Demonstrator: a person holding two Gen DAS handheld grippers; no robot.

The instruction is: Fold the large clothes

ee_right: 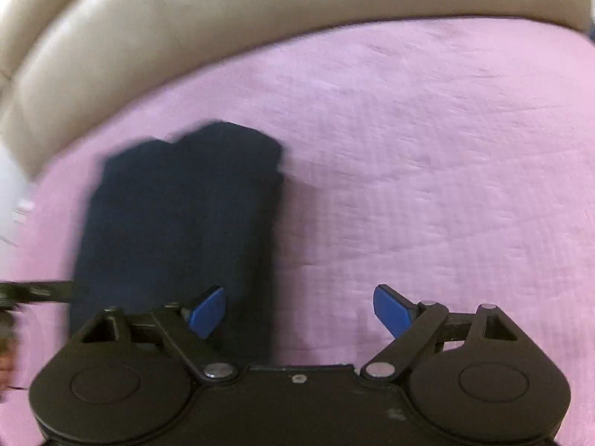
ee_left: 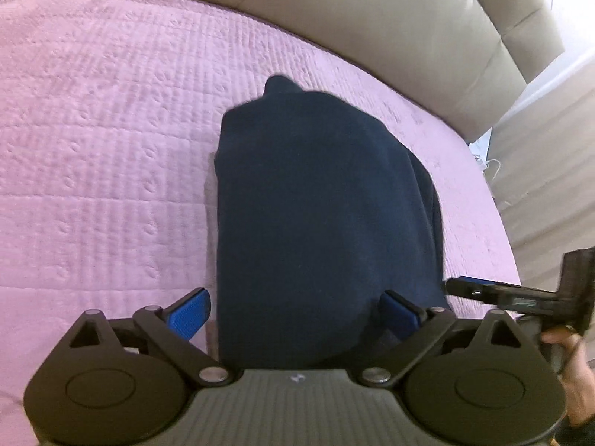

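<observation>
Nearest me, my left gripper [ee_left: 293, 314] has its jaws spread wide, the blue pads [ee_left: 189, 314] straddling the near end of the folded dark garment [ee_left: 319, 230] without pressing on it. My right gripper [ee_right: 299, 310] is also spread wide and holds nothing; its left pad sits over the garment's right edge, its right pad over bare pink blanket [ee_right: 427, 171]. The garment lies in a long, narrow fold running away from me on the blanket. Beyond it, at the far edge, stands a beige padded headboard [ee_left: 372, 18].
</observation>
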